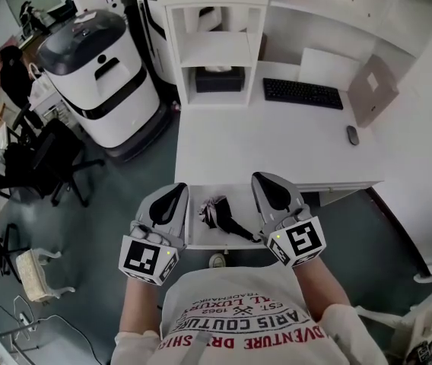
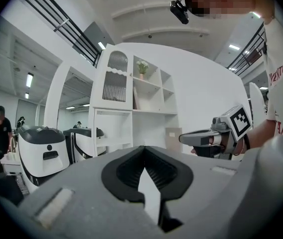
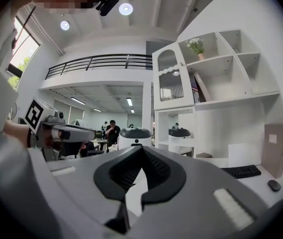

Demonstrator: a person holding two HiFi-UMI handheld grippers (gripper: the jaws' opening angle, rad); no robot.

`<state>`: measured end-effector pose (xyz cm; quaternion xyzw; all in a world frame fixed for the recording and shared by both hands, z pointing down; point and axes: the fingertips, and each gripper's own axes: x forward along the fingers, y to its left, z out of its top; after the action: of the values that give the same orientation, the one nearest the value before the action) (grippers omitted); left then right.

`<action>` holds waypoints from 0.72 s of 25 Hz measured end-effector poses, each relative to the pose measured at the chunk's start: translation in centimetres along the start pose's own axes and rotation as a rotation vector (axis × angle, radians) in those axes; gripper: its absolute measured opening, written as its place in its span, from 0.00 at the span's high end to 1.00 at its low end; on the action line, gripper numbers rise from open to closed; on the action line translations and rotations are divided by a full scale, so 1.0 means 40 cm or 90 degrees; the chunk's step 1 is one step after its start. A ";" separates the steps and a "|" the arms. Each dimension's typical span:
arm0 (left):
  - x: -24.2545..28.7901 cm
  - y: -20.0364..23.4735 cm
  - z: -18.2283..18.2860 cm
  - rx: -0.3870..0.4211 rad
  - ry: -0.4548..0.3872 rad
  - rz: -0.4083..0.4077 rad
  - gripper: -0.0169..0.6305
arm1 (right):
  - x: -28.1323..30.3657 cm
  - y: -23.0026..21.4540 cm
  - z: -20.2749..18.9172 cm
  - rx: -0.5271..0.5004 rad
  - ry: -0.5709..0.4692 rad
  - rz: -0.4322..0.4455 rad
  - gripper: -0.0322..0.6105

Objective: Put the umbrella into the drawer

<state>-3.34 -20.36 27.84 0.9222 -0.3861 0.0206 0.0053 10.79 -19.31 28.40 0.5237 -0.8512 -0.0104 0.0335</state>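
Note:
In the head view a folded dark umbrella (image 1: 220, 213) with a black handle lies inside the open white drawer (image 1: 196, 233) under the desk's front edge. My left gripper (image 1: 176, 190) hangs level over the drawer's left side, and my right gripper (image 1: 265, 179) over its right side, the umbrella between and below them. Both are shut and hold nothing. The left gripper view shows its own closed tips (image 2: 144, 151) and the right gripper (image 2: 187, 138) beside it. The right gripper view shows its closed tips (image 3: 142, 151) and the left gripper (image 3: 87, 132). Neither gripper view shows the umbrella.
The white desk (image 1: 277, 147) carries a keyboard (image 1: 303, 93), a mouse (image 1: 352, 134), a cardboard piece (image 1: 373, 90) and a black box (image 1: 218, 80) in a shelf unit. A large white machine (image 1: 106, 78) and a black chair (image 1: 49, 162) stand left; a person (image 1: 7, 71) is far left.

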 end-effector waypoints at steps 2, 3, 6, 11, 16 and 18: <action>0.003 0.008 0.000 0.004 0.003 0.004 0.96 | 0.002 -0.005 -0.002 0.003 0.002 -0.003 0.95; 0.004 0.010 0.004 0.004 0.004 0.004 0.96 | 0.004 -0.006 -0.004 0.005 0.003 -0.003 0.95; 0.006 0.014 0.010 -0.001 0.005 0.001 0.96 | 0.005 -0.005 -0.009 0.012 0.008 0.000 0.95; 0.013 0.022 -0.015 -0.005 0.008 0.003 0.96 | 0.008 0.001 -0.013 0.011 0.009 0.005 0.95; 0.022 0.026 -0.020 -0.011 0.012 0.009 0.96 | 0.021 -0.007 -0.006 0.026 0.005 0.005 0.95; 0.024 0.028 -0.017 -0.005 0.012 0.009 0.96 | 0.027 -0.015 -0.001 0.033 0.003 0.002 0.95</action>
<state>-3.50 -21.80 28.55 0.9191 -0.3928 0.0279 0.0126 10.85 -20.55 28.46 0.5229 -0.8520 0.0124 0.0219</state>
